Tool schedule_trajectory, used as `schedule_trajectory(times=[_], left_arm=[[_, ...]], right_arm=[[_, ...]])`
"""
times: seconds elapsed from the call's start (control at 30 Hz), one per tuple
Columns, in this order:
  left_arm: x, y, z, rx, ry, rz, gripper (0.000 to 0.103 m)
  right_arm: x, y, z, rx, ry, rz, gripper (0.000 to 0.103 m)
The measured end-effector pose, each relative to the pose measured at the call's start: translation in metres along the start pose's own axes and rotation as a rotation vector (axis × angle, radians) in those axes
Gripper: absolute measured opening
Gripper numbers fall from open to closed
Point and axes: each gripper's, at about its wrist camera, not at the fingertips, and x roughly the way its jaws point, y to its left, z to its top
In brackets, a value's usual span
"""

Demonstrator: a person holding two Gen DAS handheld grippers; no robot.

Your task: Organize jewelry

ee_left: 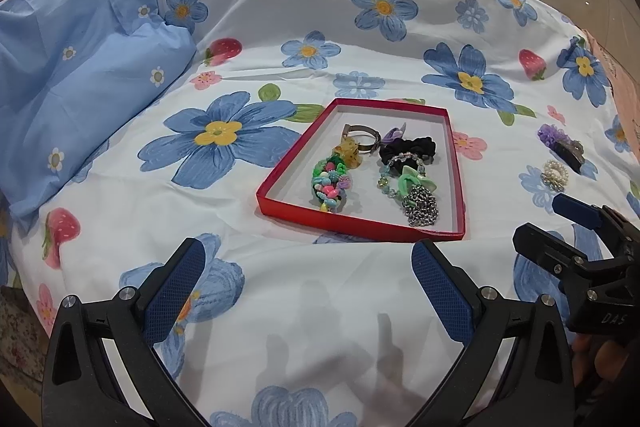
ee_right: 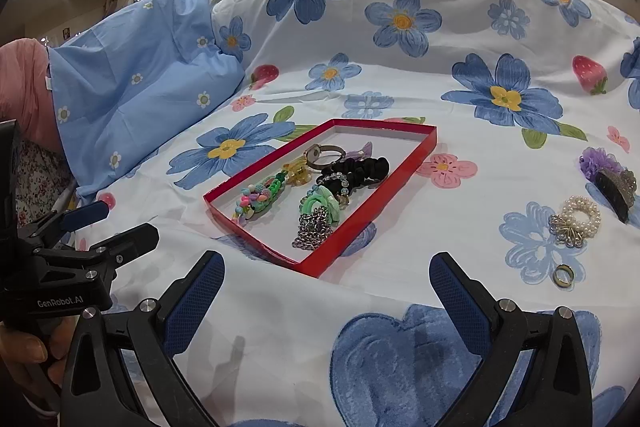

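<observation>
Left hand-held black gripper with blue textured pads, spread wide over the flower-printed white bedsheet, gripping nothing. Right hand-held gripper likewise gaping and empty, a hand partly cut off at each frame edge.

Contents hard to separate in the tangle. Shallow red cardboard box lid with white inside at mid-bed, holding a multicoloured bead bracelet, yellow hair claw, metal-band wristwatch, black scrunchie, mint-green ring ornament and silver chain.

Outside on the sheet, right of the box: pearl-bead scrunchie with metal charm, small gold ring, dark comb clip with purple flower.
</observation>
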Motion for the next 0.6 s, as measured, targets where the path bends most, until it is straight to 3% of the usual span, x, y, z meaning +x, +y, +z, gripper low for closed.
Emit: schedule_trajectory(times=[0.6], left_arm=[[0.0052, -0.0039, 0.0021, 0.009, 0.006, -0.01, 0.103]], right_arm=[[0.0016, -0.0046, 0.0044, 0.008, 0.0, -0.005, 0.103]])
